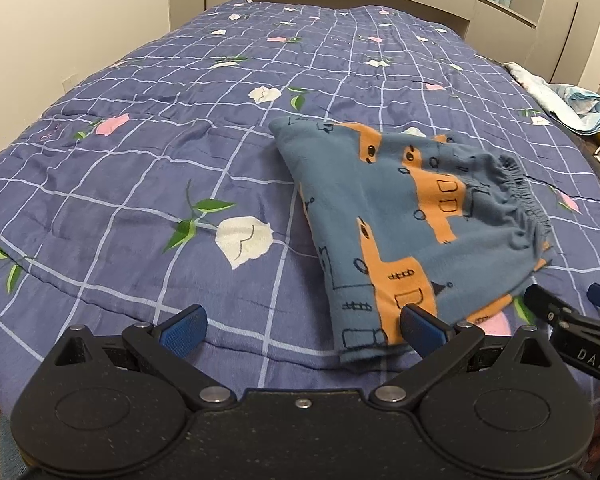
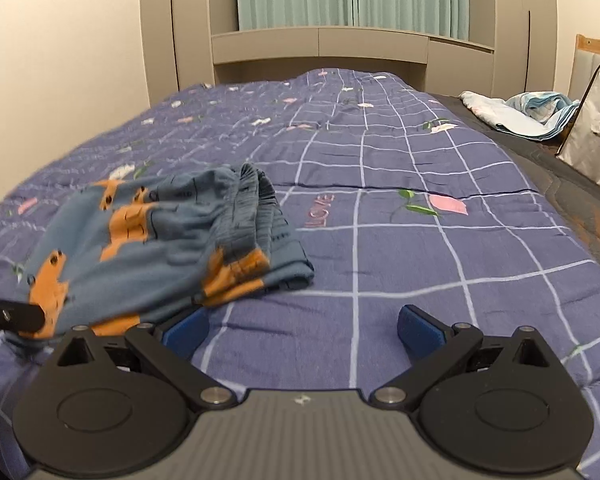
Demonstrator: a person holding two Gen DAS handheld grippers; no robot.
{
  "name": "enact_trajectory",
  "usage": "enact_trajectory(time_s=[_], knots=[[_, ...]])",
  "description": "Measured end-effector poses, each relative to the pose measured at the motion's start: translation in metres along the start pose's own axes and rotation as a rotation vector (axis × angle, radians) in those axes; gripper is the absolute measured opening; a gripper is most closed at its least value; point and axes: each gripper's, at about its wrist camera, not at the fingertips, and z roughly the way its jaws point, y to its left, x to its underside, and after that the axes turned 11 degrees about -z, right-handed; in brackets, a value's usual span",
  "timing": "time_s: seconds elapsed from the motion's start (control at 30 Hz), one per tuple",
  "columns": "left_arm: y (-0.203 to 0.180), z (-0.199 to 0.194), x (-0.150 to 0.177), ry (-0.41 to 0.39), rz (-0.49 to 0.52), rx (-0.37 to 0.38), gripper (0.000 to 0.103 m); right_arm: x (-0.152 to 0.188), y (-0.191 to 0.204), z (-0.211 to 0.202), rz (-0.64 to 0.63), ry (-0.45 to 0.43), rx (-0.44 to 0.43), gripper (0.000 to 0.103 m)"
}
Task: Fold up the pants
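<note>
Pants (image 1: 412, 224) folded on bed (image 1: 140, 168) — my left gripper (image 1: 304, 330) and right gripper (image 2: 303, 330) both jaws wide, holding nothing.

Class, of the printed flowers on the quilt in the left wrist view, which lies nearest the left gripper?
The large white flower beside the pants, just ahead of the left gripper; the others lie farther.
</note>
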Motion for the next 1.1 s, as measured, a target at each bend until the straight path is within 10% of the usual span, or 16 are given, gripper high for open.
enact_trajectory(time_s=[0.7,1.1], knots=[[0.011,-0.005,-0.043,-0.066,-0.096,-0.02,0.102,-0.03,-0.001,-0.04,-0.026,-0.09,-0.055,0.103],[0.003,0.045,-0.069,-0.031,-0.14,-0.004,0.102,-0.09,-0.022,0.045,0.006,-0.064,-0.233,0.103]])
